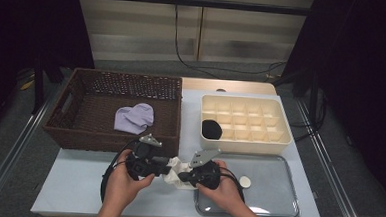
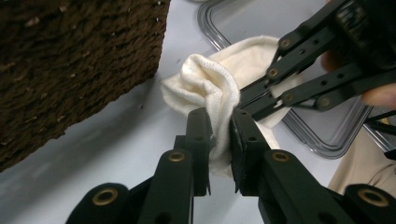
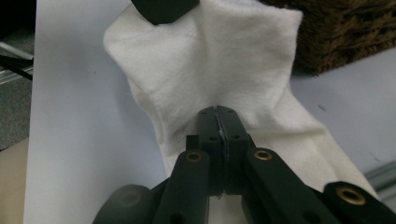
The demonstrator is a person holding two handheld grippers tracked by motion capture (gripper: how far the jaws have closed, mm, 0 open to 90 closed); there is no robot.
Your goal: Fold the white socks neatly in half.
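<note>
- The white sock (image 1: 177, 172) is held on the table (image 1: 76, 187), at the near edge, between both grippers.
- A fold of it is pinched by the left gripper (image 2: 219, 135).
- Its fabric is clamped by the right gripper (image 3: 218, 122), jaws pressed together.
- Beside it lies the metal tray (image 1: 276, 193).
- Farther off, a purple sock (image 1: 134, 118) is seen in the wicker basket (image 1: 79, 137).

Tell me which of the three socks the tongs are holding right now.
The white cotton sock on the table, pinched by both left tongs and right tongs. The lilac sock lies in the wicker basket; the black one sits in the divided tray.
</note>
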